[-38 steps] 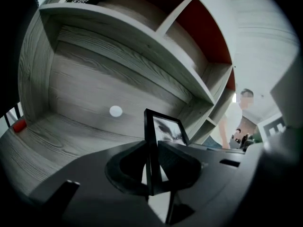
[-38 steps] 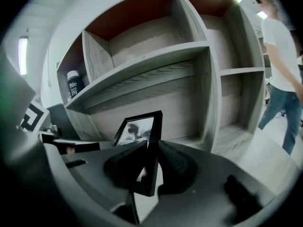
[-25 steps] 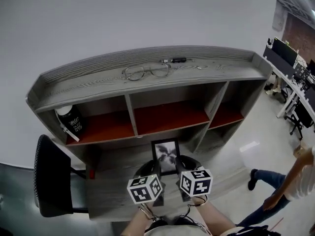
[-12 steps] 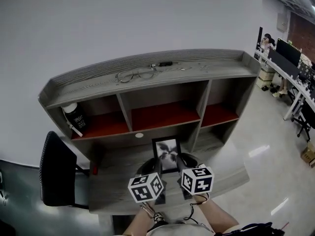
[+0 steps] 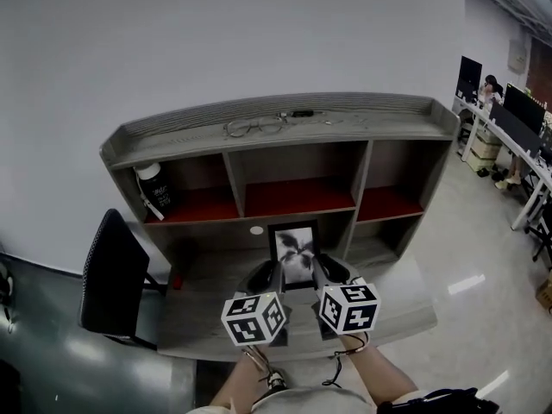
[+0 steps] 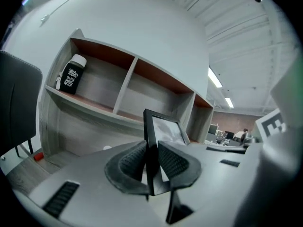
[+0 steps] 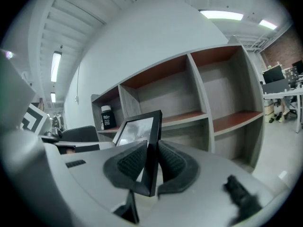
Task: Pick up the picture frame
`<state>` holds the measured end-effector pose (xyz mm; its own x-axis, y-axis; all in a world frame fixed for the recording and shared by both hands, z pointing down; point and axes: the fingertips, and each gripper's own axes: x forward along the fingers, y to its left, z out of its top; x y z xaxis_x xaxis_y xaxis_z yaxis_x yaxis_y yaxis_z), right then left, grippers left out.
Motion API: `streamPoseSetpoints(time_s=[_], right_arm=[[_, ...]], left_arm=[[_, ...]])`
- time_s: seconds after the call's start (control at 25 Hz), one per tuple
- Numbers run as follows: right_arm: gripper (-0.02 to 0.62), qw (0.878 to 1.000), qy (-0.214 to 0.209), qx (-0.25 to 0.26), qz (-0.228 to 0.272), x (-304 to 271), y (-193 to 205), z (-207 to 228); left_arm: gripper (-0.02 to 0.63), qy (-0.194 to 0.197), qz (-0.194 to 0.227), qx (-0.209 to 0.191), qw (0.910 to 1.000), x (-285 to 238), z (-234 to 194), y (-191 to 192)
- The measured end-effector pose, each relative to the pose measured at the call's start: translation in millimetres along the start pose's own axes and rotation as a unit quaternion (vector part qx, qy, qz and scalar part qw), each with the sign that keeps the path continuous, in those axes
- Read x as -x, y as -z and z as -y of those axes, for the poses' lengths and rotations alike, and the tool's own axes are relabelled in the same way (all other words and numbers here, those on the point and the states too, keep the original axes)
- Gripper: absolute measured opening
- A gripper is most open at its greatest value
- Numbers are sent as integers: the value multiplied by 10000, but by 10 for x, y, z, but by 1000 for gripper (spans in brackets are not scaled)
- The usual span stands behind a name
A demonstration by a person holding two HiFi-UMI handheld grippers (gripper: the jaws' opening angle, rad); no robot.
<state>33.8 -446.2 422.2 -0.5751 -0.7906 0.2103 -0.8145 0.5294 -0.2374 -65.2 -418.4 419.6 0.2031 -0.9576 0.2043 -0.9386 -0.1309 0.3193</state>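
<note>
The left gripper point(image 5: 266, 276) is pinching the left edge of the picture frame point(image 5: 293, 251), and the right gripper point(image 5: 328, 272) is pinching its right edge, both pairs of jaws pressing on the black border. The frame is standing upright just in front of the shelf unit point(image 5: 172, 141), below its middle compartment. A bottle point(image 5: 157, 190) is sitting in the shelf unit's left compartment, and glasses point(image 5: 254, 128) are lying on its top.

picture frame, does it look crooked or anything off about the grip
Nothing stands out. The picture frame stands upright and looks level in the head view, with the left gripper shut on its left edge and the right gripper shut on its right edge. No damage shows.
</note>
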Motion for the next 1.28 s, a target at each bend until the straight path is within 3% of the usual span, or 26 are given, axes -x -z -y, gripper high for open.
streamPoseSetpoints(time_s=[0.4,0.8,1.28], right_arm=[[86,9999,-155,-27,52,95,33,-136],[86,9992,75,368,154,144,-49,-197],[86,9995,-15,283,142,156,-54,-227]], left_arm=[[80,-92,109,11,9999,173,-26,4],[80,20,125,-54,9999,212,-21,-24],[80,25,130,-134,9998,248,-22,-51]])
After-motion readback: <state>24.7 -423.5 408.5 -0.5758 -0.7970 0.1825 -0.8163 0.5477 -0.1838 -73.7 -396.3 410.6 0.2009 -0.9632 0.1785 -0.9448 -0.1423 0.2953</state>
